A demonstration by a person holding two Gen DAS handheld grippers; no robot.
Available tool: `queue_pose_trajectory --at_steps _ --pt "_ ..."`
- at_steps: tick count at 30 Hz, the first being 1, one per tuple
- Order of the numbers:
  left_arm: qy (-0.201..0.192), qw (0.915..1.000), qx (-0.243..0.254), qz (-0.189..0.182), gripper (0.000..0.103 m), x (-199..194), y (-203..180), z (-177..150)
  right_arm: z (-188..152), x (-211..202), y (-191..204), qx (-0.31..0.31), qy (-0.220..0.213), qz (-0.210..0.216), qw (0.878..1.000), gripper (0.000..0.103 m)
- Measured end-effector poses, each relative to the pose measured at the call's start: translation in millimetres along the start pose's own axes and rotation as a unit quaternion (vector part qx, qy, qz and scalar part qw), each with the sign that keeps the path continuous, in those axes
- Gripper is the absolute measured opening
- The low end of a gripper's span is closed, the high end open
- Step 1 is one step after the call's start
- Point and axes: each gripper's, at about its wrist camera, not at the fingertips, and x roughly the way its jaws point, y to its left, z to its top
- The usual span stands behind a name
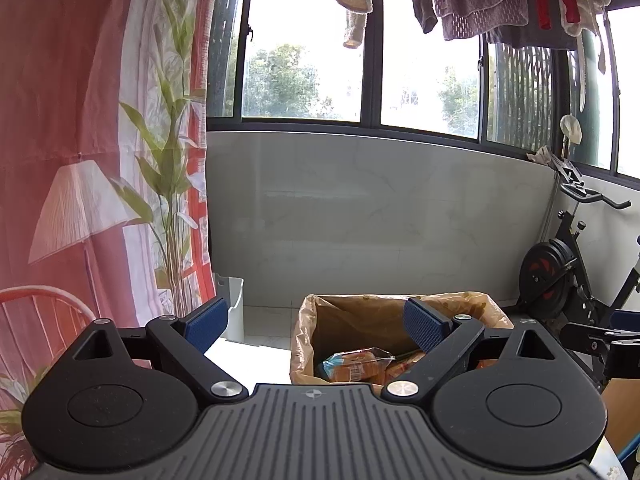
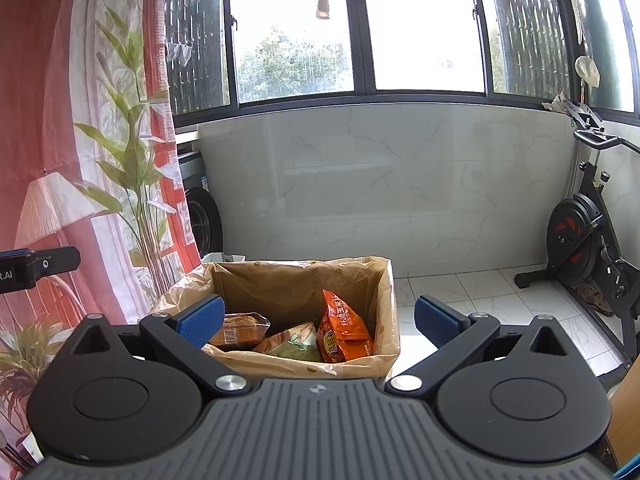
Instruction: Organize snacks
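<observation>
Between 2 blue, cross-hatched finger pads (image 2: 200, 320): orange foil snack packet (image 2: 345, 330) with yellow lettering, pale green printed packet (image 2: 298, 344), clear-wrapped golden-brown pastry pack (image 2: 239, 330), tan plastic-lined box (image 2: 288, 280).

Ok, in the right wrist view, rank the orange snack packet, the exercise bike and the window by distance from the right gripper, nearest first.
From the right gripper:
1. Orange snack packet, standing in the lined box just ahead.
2. Exercise bike, on the floor to the right.
3. Window, above the far wall.

This is a home's enclosed balcony: laundry (image 1: 480, 8) hangs drying above the wide windows (image 1: 304, 52), an exercise bike (image 2: 588, 240) stands on the tiled floor (image 2: 480, 300), and a washing machine (image 2: 202, 216) sits behind the printed curtain (image 2: 80, 120).
</observation>
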Motion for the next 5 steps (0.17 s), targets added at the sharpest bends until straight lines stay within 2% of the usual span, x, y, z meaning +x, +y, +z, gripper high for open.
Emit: queue_pose_trajectory --at_steps 5 --pt "0.002 1.0000 -0.006 0.000 0.096 1.0 2.3 0.2 -1.7 0.8 0.9 -0.001 0.001 -0.002 1.000 0.103"
